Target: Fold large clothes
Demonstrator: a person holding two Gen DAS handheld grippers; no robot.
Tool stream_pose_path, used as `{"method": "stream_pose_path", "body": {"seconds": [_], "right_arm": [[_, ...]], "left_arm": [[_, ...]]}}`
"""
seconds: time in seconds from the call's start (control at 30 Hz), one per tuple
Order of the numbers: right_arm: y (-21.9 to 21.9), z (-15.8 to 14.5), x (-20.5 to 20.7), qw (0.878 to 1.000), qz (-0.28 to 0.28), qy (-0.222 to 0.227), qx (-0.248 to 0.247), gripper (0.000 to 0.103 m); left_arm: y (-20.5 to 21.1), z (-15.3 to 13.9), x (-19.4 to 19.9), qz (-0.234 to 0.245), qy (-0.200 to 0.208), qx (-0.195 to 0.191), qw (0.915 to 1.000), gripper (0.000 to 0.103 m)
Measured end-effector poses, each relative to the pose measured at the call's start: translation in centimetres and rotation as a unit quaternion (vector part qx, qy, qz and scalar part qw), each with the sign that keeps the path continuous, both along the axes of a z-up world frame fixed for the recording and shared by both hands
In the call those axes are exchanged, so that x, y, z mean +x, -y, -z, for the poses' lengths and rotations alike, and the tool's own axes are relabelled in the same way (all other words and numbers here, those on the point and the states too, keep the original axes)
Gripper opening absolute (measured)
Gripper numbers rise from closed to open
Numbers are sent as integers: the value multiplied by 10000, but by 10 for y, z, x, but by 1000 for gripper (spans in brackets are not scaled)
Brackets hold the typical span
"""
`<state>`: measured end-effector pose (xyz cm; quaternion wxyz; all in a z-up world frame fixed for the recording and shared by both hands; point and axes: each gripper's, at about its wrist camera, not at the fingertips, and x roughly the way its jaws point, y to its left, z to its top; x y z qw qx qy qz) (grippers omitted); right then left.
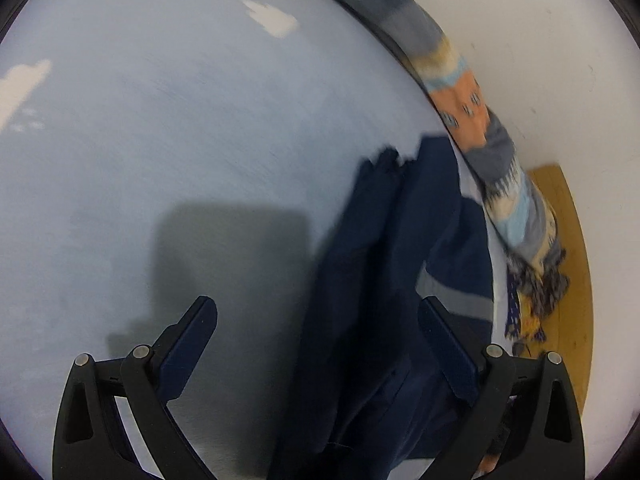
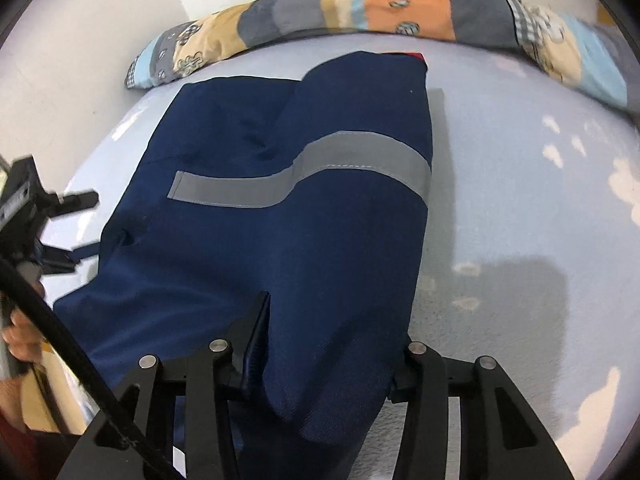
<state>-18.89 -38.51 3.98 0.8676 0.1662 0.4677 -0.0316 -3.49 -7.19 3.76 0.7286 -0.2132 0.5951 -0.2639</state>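
Workwear in navy, one garment (image 2: 280,240) with a single grey reflective band (image 2: 360,152), lies partly folded on a pale blue bed (image 2: 520,220), its far end near one long patchwork bolster (image 2: 360,4) along the wall. Two tools work it. The right hand-held gripper (image 2: 332,340) sits half open with a thick fold of the cloth bulging between its jaws; whether the pads already press on it cannot be told. The left hand-held gripper (image 1: 316,320) stands wide open and holds nothing, one finger above the bed sheet, the other over the garment's edge. In the right view a hand (image 2: 20,340) carries that left tool. Folding well here likely means gripping all layers of the fold squarely, keeping the edge taut and aligned, and laying it over without dragging the pile askew.
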Motion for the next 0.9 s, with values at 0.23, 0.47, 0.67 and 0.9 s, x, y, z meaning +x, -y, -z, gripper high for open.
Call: {"method": "stream_pose_path", "body": {"seconds": [0.23, 0.47, 0.67, 0.9], "right_arm": [[8, 6, 2, 9996, 28, -1, 265, 50], [11, 11, -1, 9987, -27, 126, 484, 50], [5, 0, -9, 9995, -6, 245, 200, 47], [10, -33, -34, 9974, -18, 507, -514, 45]], "left_arm": [[31, 26, 2, 583, -296, -467, 9968, 100], [82, 34, -9, 1377, -385, -759, 9868, 97], [116, 8, -40, 1539, 480, 794, 9837, 53], [142, -23, -80, 1768, 1003, 904, 9749, 38]]}}
